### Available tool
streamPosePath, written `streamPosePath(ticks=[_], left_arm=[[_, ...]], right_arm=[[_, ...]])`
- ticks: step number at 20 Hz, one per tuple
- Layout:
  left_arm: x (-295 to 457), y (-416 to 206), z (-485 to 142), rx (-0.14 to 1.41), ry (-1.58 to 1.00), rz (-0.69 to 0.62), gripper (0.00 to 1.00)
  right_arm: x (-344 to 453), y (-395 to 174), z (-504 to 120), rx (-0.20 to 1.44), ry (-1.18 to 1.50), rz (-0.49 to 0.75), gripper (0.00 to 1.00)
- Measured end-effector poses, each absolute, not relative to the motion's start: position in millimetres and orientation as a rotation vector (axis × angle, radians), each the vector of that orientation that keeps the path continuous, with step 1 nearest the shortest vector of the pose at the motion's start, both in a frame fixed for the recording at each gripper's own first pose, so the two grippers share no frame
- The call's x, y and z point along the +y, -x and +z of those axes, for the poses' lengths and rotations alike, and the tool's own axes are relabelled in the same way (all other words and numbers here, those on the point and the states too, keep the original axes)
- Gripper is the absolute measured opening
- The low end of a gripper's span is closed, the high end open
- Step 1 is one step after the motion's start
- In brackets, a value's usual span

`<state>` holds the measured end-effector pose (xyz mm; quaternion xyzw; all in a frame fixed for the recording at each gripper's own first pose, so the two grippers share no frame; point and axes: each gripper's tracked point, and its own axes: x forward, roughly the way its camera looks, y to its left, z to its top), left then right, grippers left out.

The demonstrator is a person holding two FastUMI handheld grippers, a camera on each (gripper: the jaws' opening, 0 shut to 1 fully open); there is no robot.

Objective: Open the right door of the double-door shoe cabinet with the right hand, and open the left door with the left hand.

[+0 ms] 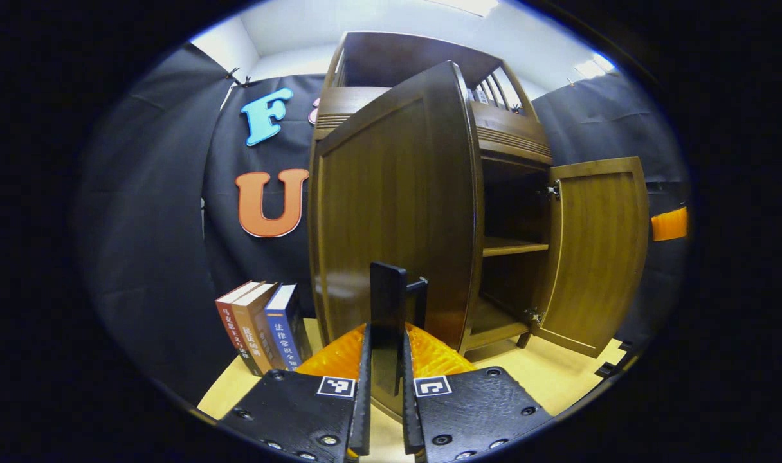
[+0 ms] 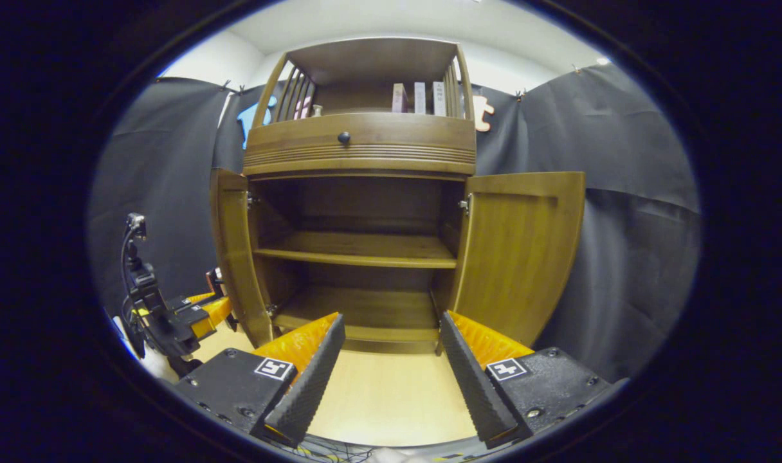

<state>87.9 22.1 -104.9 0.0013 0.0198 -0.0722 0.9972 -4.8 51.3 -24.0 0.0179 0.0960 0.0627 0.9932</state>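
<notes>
Your left gripper (image 1: 386,360) was pinched on the dark handle (image 1: 388,308) at the free edge of the left door (image 1: 391,212), which stood swung well out from the shoe cabinet (image 2: 360,145). Just beside that door's hinge side, three books (image 1: 262,328) stood on the floor, near its path. Your right gripper (image 2: 391,354) hung with fingers spread wide, apart from everything, before the cabinet's open middle. The right door (image 2: 519,251) stood fully open toward the black cloth, leaving bare floor (image 2: 391,399) ahead of the shelves (image 2: 359,251).
</notes>
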Motion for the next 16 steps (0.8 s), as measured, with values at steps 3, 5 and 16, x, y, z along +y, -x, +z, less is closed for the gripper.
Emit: streamPosePath(ticks=[3, 5, 16], left_arm=[[47, -81, -105, 0.041, 0.009, -0.117, 0.11], [71, -76, -107, 0.042, 0.011, -0.055, 0.02], [134, -72, -102, 0.023, 0.015, -0.068, 0.00]], right_arm=[[62, 7, -27, 0.199, -0.040, 0.149, 0.95], [67, 9, -27, 0.200, -0.041, 0.160, 0.95], [80, 13, -24, 0.192, -0.035, 0.195, 0.95]])
